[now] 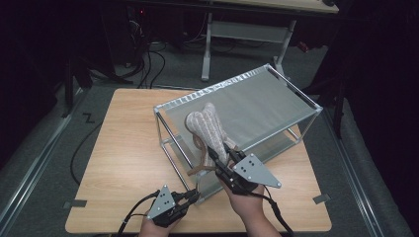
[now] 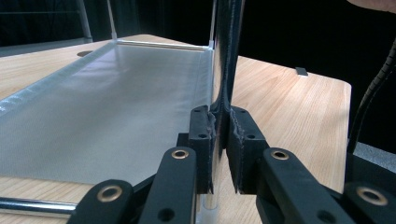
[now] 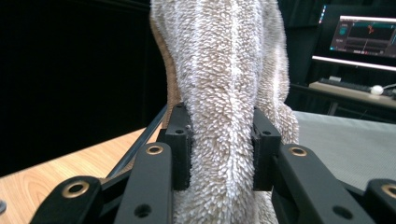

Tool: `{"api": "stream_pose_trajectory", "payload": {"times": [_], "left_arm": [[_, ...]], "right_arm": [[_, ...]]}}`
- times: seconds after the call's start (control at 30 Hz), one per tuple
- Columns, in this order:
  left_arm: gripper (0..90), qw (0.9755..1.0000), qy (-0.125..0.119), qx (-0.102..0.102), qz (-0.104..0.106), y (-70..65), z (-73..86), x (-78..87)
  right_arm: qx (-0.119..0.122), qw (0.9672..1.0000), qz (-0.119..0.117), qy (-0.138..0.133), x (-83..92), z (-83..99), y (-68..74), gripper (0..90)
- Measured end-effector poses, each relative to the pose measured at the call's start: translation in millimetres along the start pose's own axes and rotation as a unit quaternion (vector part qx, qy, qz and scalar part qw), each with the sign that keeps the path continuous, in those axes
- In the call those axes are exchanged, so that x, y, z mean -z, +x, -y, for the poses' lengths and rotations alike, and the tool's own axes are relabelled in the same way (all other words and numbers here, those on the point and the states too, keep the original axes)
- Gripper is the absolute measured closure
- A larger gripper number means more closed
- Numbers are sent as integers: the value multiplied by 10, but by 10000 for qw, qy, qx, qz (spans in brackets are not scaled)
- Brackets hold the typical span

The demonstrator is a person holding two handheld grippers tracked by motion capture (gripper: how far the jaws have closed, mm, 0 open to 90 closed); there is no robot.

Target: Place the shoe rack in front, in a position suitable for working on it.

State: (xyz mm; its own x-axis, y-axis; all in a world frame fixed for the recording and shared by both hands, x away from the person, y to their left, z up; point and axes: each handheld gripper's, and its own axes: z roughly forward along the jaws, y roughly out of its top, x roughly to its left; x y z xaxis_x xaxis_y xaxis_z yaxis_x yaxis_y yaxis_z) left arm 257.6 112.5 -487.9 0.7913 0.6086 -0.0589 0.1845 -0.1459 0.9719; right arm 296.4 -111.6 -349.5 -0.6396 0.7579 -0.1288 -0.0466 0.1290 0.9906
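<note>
— What is the right gripper (image 1: 231, 157) carrying, and how is it likely to behave?

— It is holding a fluffy grey-beige slipper (image 1: 210, 129) with a brown sole edge, over the near end of the rack's (image 1: 276, 106) top shelf, close to the rack's near-left corner post. I am judging it as light and soft: the pile is giving under the pads, so it is bending rather than resisting, and it is not fragile. The fuzz could be a bit slippery, so gripping across the thicker body, as now, is looking safer than pinching a loose edge

— How are those jaws standing?

— In the right gripper view they are standing partly apart, with both pads (image 3: 181, 142) pressing into the slipper (image 3: 229, 93), which is filling the gap between them and rising upright beyond the tips

— And the left gripper (image 1: 190, 196)?

— It is sitting at the near edge of the desk (image 1: 123, 148), by the rack's near corner. In the left gripper view its jaws are drawn almost together and clamping a thin upright post (image 2: 227, 56) of the rack, seemingly steadying the frame; the mesh shelf (image 2: 116, 107) is stretching away beside it
</note>
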Motion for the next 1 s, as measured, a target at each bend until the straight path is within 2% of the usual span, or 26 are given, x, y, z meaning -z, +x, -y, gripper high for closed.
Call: {"api": "stream_pose_trajectory", "payload": {"times": [0.3, 0.63, 0.9, 1.0], "left_arm": [[805, 10000, 6, -49, -16, -4, -4, -3], [804, 10000, 4, -36, -23, -6, -3, -2], [804, 10000, 14, -38, -30, -2, -5, 4], [804, 10000, 15, -31, -52, 3, -4, 13]], "right_arm": [[-68, 10000, -13, 22, 47, 121, 32, 615], [-61, 9999, -78, -19, 20, 149, 48, 561], [-122, 9997, -80, -213, 36, 135, 50, 469], [-123, 9995, -64, -272, 59, 127, 41, 462]]}}
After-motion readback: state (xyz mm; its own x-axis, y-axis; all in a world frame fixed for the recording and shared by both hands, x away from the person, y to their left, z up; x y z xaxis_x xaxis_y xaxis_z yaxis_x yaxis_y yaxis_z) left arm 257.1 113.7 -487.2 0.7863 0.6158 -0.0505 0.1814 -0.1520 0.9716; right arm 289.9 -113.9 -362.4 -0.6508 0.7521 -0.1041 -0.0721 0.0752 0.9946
